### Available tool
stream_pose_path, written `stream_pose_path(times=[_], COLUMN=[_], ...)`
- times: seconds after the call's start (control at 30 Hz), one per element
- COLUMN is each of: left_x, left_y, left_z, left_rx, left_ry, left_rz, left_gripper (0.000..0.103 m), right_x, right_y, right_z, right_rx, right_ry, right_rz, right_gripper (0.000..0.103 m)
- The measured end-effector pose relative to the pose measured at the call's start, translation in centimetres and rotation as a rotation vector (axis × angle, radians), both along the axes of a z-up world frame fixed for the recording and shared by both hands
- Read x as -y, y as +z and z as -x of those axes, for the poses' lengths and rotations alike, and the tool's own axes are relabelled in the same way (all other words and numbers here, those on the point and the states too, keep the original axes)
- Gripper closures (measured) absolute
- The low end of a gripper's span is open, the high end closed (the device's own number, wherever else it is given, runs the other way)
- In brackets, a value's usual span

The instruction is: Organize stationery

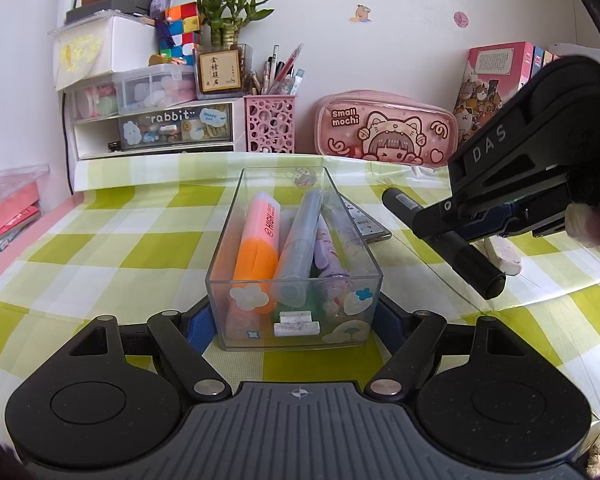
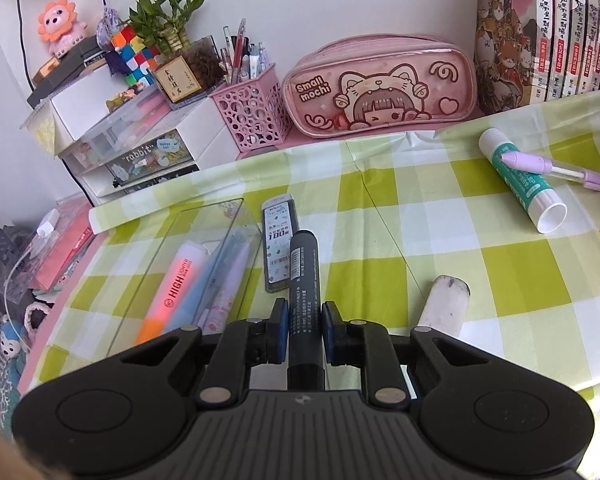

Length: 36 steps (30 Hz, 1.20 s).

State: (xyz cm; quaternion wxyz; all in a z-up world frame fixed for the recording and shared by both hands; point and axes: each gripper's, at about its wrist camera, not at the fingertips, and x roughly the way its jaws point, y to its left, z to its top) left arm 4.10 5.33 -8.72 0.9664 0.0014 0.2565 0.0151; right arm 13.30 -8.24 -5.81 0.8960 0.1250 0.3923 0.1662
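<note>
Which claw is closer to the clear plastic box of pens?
Left. The left claw straddles the clear plastic box; the right claw, holding a black marker, is beside it.

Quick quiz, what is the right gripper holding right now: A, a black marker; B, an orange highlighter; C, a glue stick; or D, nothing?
A: the right gripper has its pads closed on a black marker, which also shows in the left wrist view, raised beside the clear box.
</note>
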Motion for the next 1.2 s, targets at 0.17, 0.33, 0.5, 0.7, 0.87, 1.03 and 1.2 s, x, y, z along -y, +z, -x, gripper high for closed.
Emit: stream_pose_path(times=[0.17,0.33,0.5,0.7,0.87,1.03,1.2], left_x=[0.0,0.0,0.0,0.0,0.0,0.0,0.0], left_y=[0.0,0.0,0.0,0.0,0.0,0.0,0.0], left_z=[0.0,0.0,0.0,0.0,0.0,-0.1,0.0], left_rx=[0.000,0.000,0.000,0.000,0.000,0.000,0.000], left_ry=[0.000,0.000,0.000,-0.001,0.000,0.000,-0.001], left_rz=[0.000,0.000,0.000,0.001,0.001,0.001,0.001], left_gripper=[0.027,0.027,0.027,0.027,0.027,0.027,0.027], right_x=[-1.0,-2.1,-2.5,-3.4,-3.6,-4.9,-6.3], right_y=[1.7,2.3,1.5,1.5,1.8,2.7,2.6], right_z=[0.3,0.0,-1.2,-1.6,-1.5,-1.1,-2.0], right_rx=[0.002,-0.048,-0.163,-0.178,-0.147,-0.080,-0.081], right_ry=[0.023,0.058,0.025,-0.002,0.005,0.060,0.071], right_rz=[-0.055,-0.149,-0.260,-0.241,-0.183,-0.101,-0.032], right_gripper=[0.081,0.082,0.081,0.081,0.080,0.080,0.080])
